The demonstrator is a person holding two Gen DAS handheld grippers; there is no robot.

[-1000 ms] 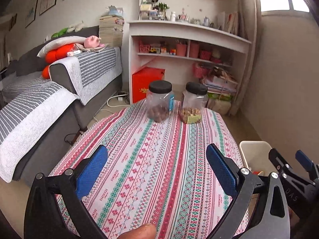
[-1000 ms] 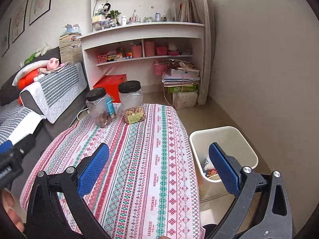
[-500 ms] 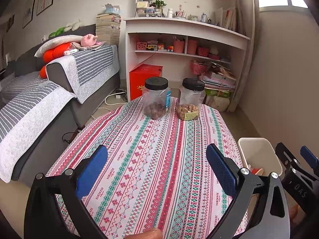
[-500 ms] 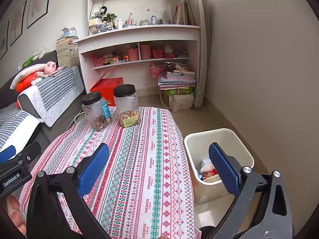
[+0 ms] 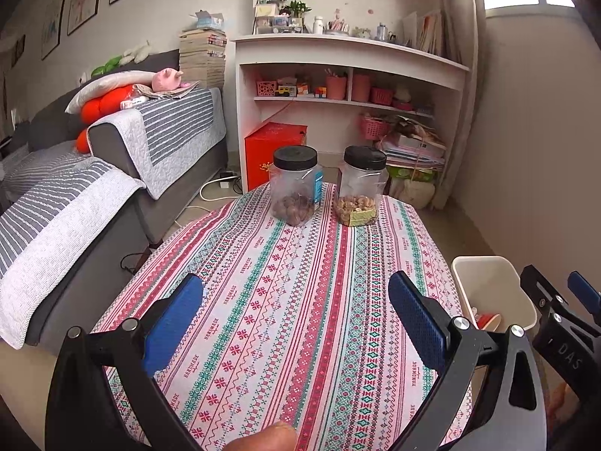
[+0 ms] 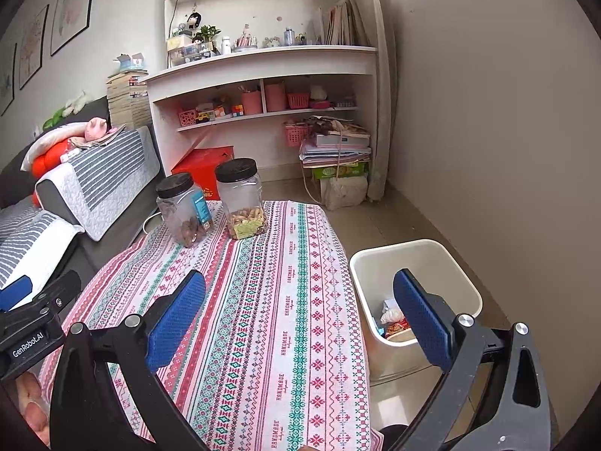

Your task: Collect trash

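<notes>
A cream waste bin (image 6: 413,259) stands on the floor right of the table, with crumpled wrappers (image 6: 392,319) at its bottom; it also shows as the bin (image 5: 488,285) in the left wrist view. My left gripper (image 5: 296,297) hangs open above the patterned tablecloth (image 5: 300,282), nothing between its blue pads. My right gripper (image 6: 300,297) is open too, straddling the table's right edge, its right pad over the bin. No loose trash shows on the tablecloth (image 6: 263,300).
Two clear jars with black lids, one (image 5: 295,186) with dark nuts and one (image 5: 362,186) with pale nuts, stand at the table's far end. A grey sofa (image 5: 112,173) runs along the left. White shelves (image 5: 349,86) and a red box (image 5: 274,154) lie beyond.
Both grippers have drawn back and risen a little, so the jars and the bin look farther away. Both stay open and empty.
</notes>
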